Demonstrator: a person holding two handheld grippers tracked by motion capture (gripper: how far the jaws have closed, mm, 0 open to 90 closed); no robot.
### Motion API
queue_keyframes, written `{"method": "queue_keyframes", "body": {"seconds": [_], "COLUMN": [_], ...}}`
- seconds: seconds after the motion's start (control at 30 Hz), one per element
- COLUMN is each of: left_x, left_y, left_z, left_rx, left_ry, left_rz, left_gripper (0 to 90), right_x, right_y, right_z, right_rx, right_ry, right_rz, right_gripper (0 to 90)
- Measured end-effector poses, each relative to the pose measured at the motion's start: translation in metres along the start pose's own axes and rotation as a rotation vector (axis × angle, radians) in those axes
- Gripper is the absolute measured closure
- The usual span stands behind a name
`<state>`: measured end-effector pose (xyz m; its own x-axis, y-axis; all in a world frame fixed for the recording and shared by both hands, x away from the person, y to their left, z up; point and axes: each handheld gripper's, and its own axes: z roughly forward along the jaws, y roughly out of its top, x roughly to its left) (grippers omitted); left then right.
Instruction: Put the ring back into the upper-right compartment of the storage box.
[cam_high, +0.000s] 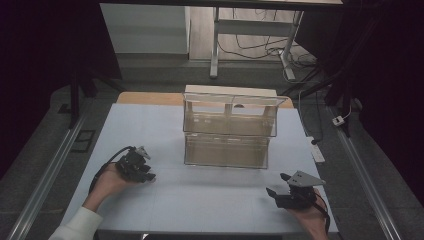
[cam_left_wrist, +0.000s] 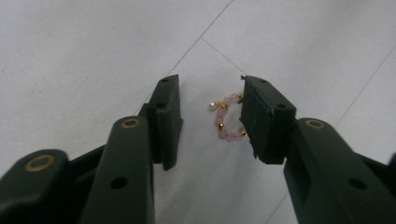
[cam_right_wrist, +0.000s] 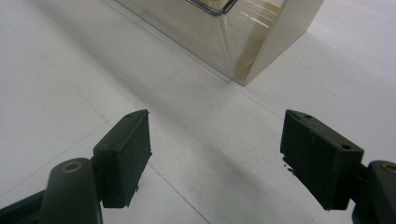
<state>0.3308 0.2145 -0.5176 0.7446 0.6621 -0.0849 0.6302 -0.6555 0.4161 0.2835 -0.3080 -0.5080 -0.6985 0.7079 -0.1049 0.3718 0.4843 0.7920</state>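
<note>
**Kid:** What is closest to us?

**Friend:** Two hands at the near edge of the tabletop. The left gripper is near the near left corner. The right gripper is near the near right corner. They are well apart, with lots of bare white top between them.

**Kid:** Is the left one holding something?

**Friend:** Not quite. A little pink bead bracelet lies flat on the top between its jaws. One jaw touches the beads, or is just beside them. The other jaw has a gap before the beads. So the jaws are partly open and nothing is squeezed.

**Kid:** And the right one?

**Friend:** Its jaws are spread wide with nothing in them, just bare top under them.

**Kid:** What is farther back?

**Friend:** A clear plastic box with two levels, in the middle of the tabletop, nearer the far edge. There is open room in front of it and on both sides. From the right gripper view, one corner of the box sits a bit ahead of the jaws.

**Kid:** And past the far edge?

**Friend:** Grey floor, a white table leg, and some cables.
</note>
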Motion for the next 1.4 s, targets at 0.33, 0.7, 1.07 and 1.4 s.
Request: {"method": "queue_keyframes", "body": {"seconds": [0.33, 0.7, 1.07, 1.4], "left_x": [-0.0013, -0.0059, -0.0078, -0.0074], "left_y": [-0.0001, 0.0003, -0.0005, -0.0012], "left_z": [0.0013, 0.0016, 0.0016, -0.0032], "left_rx": [0.009, 0.016, 0.009, -0.026], "left_ry": [0.012, 0.018, 0.028, 0.027], "left_rz": [0.018, 0.073, 0.102, 0.096], "left_gripper": [69.7, 81.3, 86.3, 86.3], "right_x": [0.0000, -0.0002, 0.0001, -0.0001], "right_y": [0.0000, -0.0003, -0.0001, -0.0003], "right_z": [0.0002, 0.0002, -0.0004, -0.0003], "right_rx": [0.004, 0.007, 0.000, 0.001], "right_ry": [0.000, -0.001, -0.004, -0.004], "right_rz": [-0.004, -0.002, -0.005, -0.008], "right_gripper": [24.3, 24.4, 24.6, 24.8]}}
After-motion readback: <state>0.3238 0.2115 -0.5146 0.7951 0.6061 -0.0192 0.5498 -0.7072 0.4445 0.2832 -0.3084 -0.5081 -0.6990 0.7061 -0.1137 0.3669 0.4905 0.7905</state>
